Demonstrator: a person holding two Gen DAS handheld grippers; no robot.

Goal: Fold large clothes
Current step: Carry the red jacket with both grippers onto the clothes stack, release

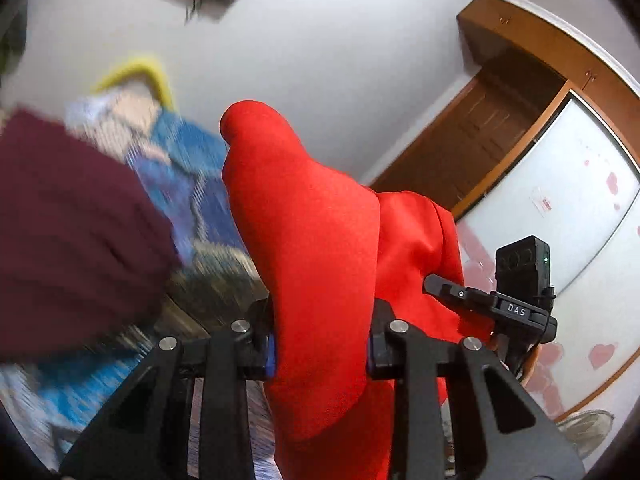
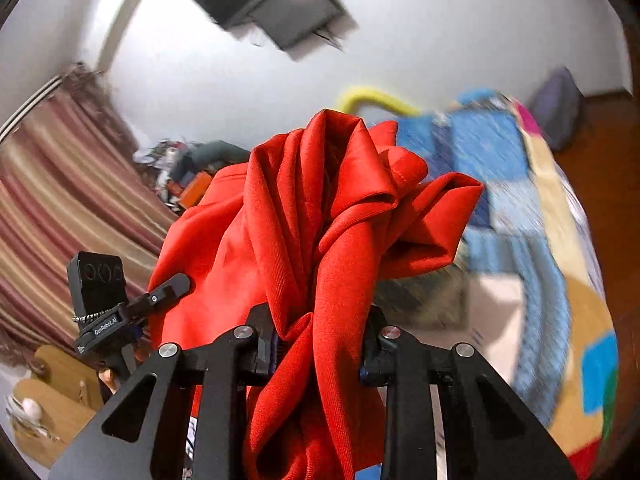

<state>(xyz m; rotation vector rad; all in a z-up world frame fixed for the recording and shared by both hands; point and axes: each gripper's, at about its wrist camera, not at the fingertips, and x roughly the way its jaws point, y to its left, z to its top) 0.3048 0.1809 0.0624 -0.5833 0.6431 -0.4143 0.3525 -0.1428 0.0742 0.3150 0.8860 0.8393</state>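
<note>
Jaws of both grippers clamp the red garment (image 1: 320, 248) above the bed (image 2: 500, 168).

A bed (image 2: 560, 208) fills the right of the right-wrist frame, a blurred blue-and-tan patchwork cover (image 2: 488, 148) spread directly on it.

White walls (image 2: 440, 40) all round, a dark screen (image 2: 280, 4) mounted high, striped curtains (image 2: 60, 200) at the left, a wooden door (image 1: 492, 132) far right, a patchwork-covered bed (image 2: 520, 208) below.

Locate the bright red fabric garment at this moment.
The bright red fabric garment is bunched centrally in both wrist views, clamped by the left gripper and right gripper, above the blue patterned bedspread.
</note>
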